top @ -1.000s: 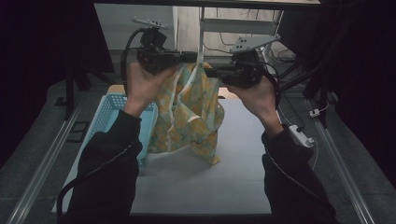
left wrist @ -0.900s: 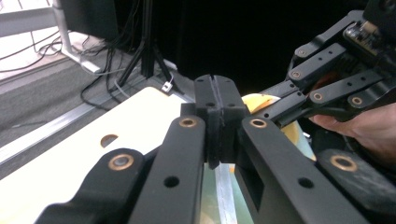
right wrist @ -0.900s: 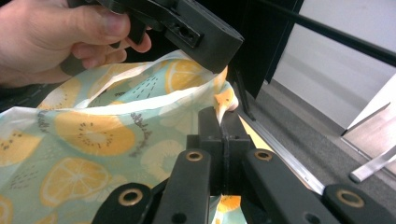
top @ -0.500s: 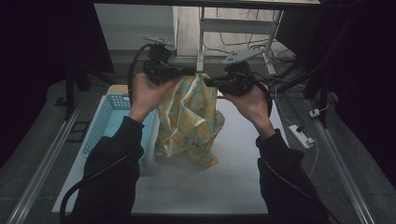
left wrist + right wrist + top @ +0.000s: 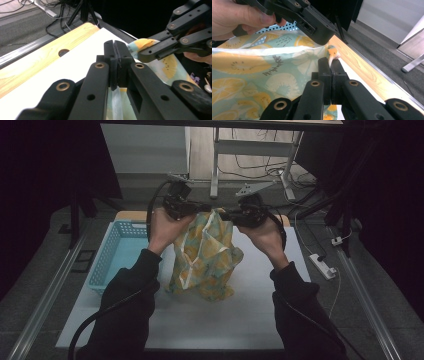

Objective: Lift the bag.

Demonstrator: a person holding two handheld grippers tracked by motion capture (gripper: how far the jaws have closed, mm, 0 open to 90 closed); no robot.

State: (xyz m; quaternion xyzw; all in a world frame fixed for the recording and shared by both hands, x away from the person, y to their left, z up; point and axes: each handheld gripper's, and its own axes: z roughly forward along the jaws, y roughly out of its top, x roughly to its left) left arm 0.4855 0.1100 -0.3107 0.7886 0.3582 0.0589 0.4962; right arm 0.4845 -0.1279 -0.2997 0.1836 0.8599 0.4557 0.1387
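Cloth: a thin, soft fabric bag (image 5: 205, 255) printed with yellow lemon slices on pale teal and white; it hangs crumpled in loose folds, its lower end resting on the bench, its top edge stretched between the two claws above the far middle of the bench.
Print: round citrus slices, some small dark lettering, a white hem along the upper edge, seen close in the right gripper view (image 5: 262, 75).
Left claw: the left claw (image 5: 202, 208) is clamped tight on one upper corner of the bag; in the left gripper view its jaws meet with a pale strip of fabric pinched below them.
Right claw: the right claw (image 5: 224, 213) is closed on the opposite corner, a tuft of cloth poking out above its jaws.
Bench: a flat matt white bench top (image 5: 210, 320) with a light wooden strip along its far edge.
Basket: a light blue perforated plastic basket (image 5: 112, 257) stands at the bench's left, just beside the bag.
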